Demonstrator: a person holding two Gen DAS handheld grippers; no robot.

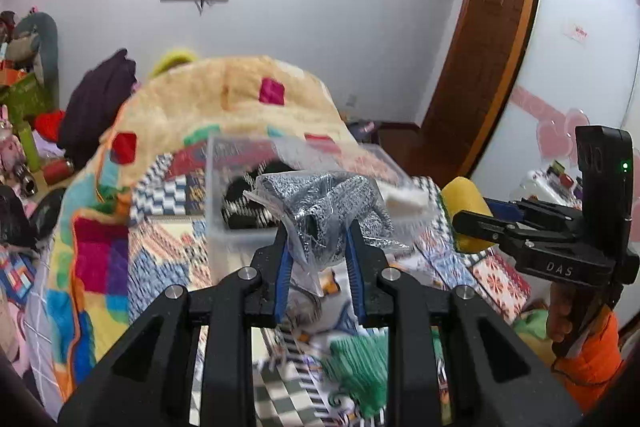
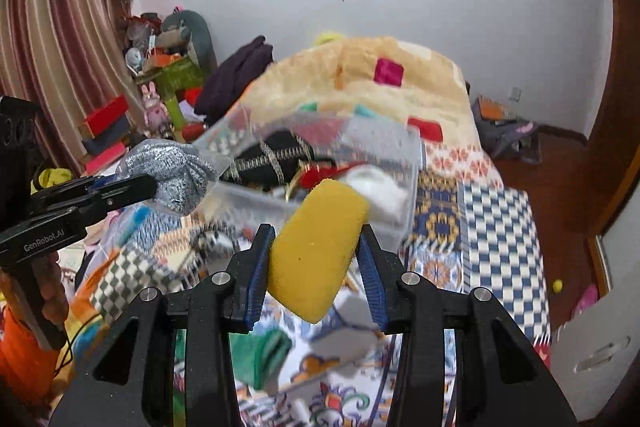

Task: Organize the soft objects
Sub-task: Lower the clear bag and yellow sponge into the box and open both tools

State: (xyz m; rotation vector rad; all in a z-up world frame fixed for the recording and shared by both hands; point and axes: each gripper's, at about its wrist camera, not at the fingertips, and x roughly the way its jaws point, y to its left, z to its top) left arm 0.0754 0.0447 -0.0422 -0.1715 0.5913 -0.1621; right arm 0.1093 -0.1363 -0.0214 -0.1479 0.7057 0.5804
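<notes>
My left gripper [image 1: 318, 245] is shut on a clear plastic bag holding grey speckled gloves [image 1: 328, 211], lifted above the bed in front of a clear plastic bin [image 1: 224, 195]. My right gripper [image 2: 316, 247] is shut on a yellow sponge [image 2: 316, 247], held just before the same bin [image 2: 400, 163], which holds a black patterned cloth [image 2: 276, 159], something red and a white soft item [image 2: 378, 193]. The sponge [image 1: 466, 199] and right gripper [image 1: 476, 223] show at the right of the left wrist view. The bagged gloves [image 2: 172, 171] and left gripper [image 2: 120, 191] show at the left of the right wrist view.
A patchwork bedspread [image 2: 480, 211] covers the bed, with a green cloth [image 1: 360, 363] lying near me. A folded beige blanket [image 1: 224, 95] is piled behind the bin. Toys and boxes [image 2: 168, 75] crowd the far left. A wardrobe [image 1: 580, 47] stands on the right.
</notes>
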